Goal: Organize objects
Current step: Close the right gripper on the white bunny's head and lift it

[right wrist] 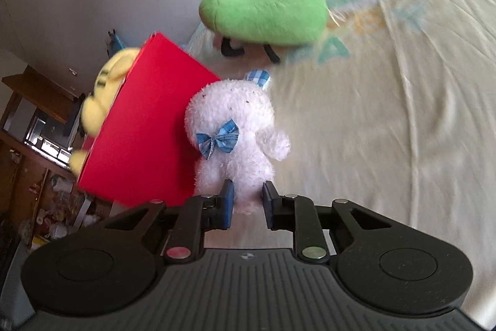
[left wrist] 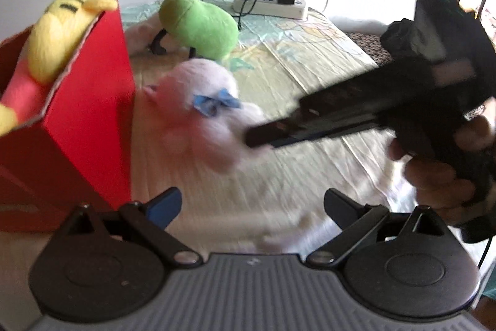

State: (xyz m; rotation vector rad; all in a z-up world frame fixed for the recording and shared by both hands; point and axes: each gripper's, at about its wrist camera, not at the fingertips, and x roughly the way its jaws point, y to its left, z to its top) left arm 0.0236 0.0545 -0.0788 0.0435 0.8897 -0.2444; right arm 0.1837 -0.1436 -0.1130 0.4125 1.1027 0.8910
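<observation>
A white plush toy with a blue bow lies on the bed against a red box. My right gripper is shut on the toy's lower end, fur pinched between the blue pads. In the left wrist view the same white plush is blurred, with the right gripper reaching it from the right in a person's hand. The red box holds a yellow plush. My left gripper is open with nothing between its fingers, just short of the white toy.
A green plush lies farther back on the pale bed sheet, over a pinkish toy. A white power strip with a black charger and cables sits by the wall. Wooden shelves stand beyond the bed's edge.
</observation>
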